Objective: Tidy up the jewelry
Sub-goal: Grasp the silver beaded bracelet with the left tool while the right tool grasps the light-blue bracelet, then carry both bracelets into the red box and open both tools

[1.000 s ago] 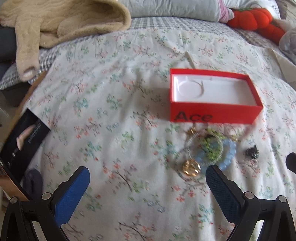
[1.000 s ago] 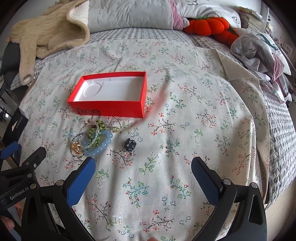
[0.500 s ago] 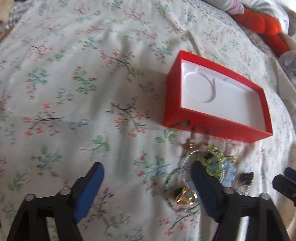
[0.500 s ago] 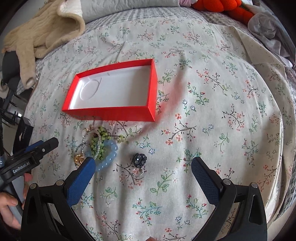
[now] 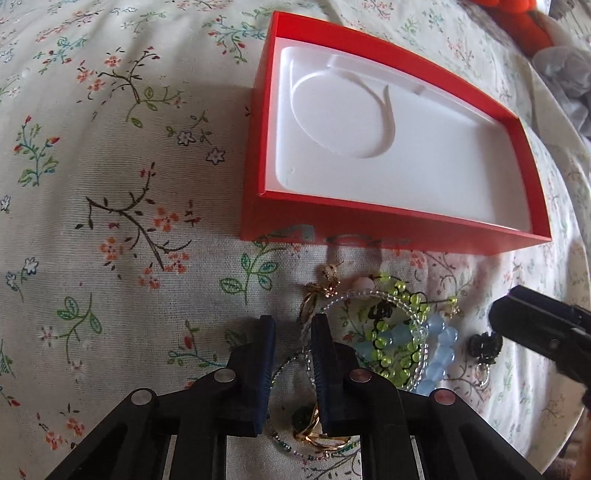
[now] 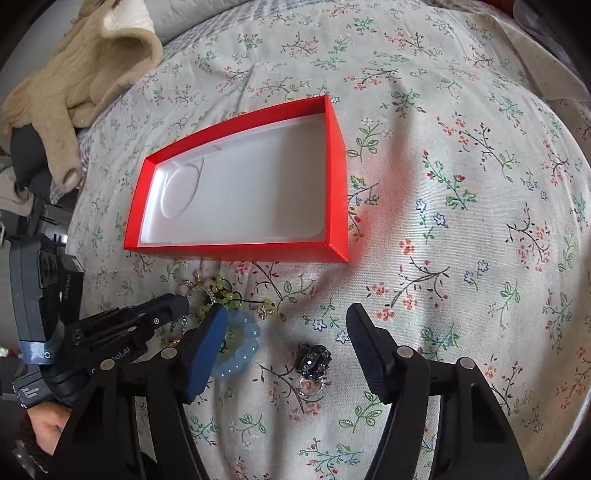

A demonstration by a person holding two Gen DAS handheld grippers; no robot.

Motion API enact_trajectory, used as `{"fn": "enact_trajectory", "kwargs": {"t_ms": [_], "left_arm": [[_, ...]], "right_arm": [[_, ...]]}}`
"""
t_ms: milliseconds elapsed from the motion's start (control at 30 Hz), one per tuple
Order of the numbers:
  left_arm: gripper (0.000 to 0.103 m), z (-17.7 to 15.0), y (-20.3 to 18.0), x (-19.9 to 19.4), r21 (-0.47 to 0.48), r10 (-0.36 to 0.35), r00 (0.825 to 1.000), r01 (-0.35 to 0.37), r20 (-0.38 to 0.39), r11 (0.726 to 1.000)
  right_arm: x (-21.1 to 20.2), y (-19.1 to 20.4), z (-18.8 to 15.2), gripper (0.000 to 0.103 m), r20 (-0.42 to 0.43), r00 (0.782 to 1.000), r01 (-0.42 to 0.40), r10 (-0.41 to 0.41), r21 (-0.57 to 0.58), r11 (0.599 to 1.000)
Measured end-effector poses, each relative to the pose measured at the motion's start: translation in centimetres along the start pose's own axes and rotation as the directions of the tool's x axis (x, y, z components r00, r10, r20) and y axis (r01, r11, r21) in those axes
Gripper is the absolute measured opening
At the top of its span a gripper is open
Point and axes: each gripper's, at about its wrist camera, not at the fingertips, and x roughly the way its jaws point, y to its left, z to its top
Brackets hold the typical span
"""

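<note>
A red box (image 5: 388, 236) with a white moulded insert lies open on the floral bedspread; it also shows in the right wrist view (image 6: 336, 184). Just in front of it lies a jewelry pile: a clear beaded chain (image 5: 369, 295), green beads (image 5: 399, 295), a blue bead bracelet (image 5: 441, 347), gold pieces (image 5: 325, 284) and a black ring (image 5: 484, 345). My left gripper (image 5: 291, 325) is nearly closed around the clear chain at the pile's left side. My right gripper (image 6: 288, 319) is open, hovering over the black ring (image 6: 312, 360).
A beige knitted garment (image 6: 85, 62) lies at the bed's far left. An orange plush toy (image 5: 517, 22) and grey cloth (image 5: 569, 70) sit at the far right. A dark object (image 6: 33, 273) stands off the bed's left edge.
My left gripper moved down to the jewelry pile and its fingers closed from wide open to nearly shut around the chain. My right gripper moved forward and lower over the black ring, staying open.
</note>
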Motion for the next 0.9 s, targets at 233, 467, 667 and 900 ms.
{"fn": "enact_trajectory", "kwargs": {"t_ms": [233, 467, 667, 900], "left_arm": [[0.0, 0.8, -0.6, 0.8, 0.005, -0.002, 1.0, 0.002, -0.006, 1.0], [0.0, 0.4, -0.9, -0.2, 0.022, -0.006, 1.0, 0.006, 0.016, 1.0], [0.0, -0.4, -0.6, -2.5, 0.011, -0.026, 0.997, 0.025, 0.073, 1.0], [0.0, -1.6, -0.5, -5.6, 0.021, -0.03, 0.987, 0.027, 0.155, 0.999]], "right_arm": [[1.9, 1.6, 0.1, 0.037, -0.051, 0.999, -0.018, 0.015, -0.047, 0.999], [3.4, 2.7, -0.7, 0.019, -0.103, 0.995, -0.021, 0.013, -0.081, 0.996], [3.2, 3.2, -1.2, 0.012, -0.087, 0.996, -0.015, 0.007, -0.096, 0.995], [0.3, 4.3, -1.9, 0.012, -0.012, 0.999, -0.036, 0.035, -0.118, 0.992]]}}
